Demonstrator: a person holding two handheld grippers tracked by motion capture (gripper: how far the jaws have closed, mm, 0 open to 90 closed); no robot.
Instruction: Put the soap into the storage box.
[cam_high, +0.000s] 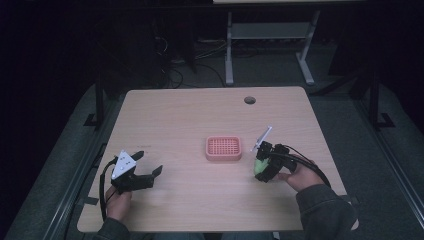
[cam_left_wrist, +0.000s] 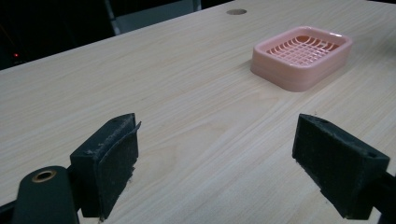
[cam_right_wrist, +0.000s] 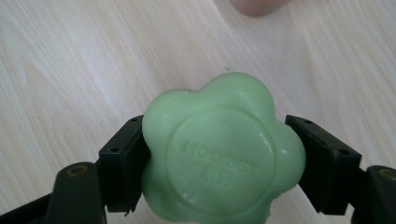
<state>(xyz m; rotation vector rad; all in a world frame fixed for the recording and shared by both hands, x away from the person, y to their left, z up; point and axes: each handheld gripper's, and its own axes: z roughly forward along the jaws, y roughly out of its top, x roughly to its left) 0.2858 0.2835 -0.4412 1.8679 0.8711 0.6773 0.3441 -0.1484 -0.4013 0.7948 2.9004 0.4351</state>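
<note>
Gripping a green flower-shaped soap (cam_right_wrist: 224, 154), embossed writing unreadable, the right gripper (cam_high: 261, 167); left gripper (cam_high: 145, 165) jaws wide open

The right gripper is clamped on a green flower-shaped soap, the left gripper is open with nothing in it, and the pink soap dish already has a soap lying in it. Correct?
Not quite: the pink soap dish holds nothing, as the left gripper view shows. The rest stands: the right gripper clamps the green soap, and the left gripper is open.

Wooden table (cam_high: 190, 120), grey desk frame (cam_high: 270, 35)
</note>
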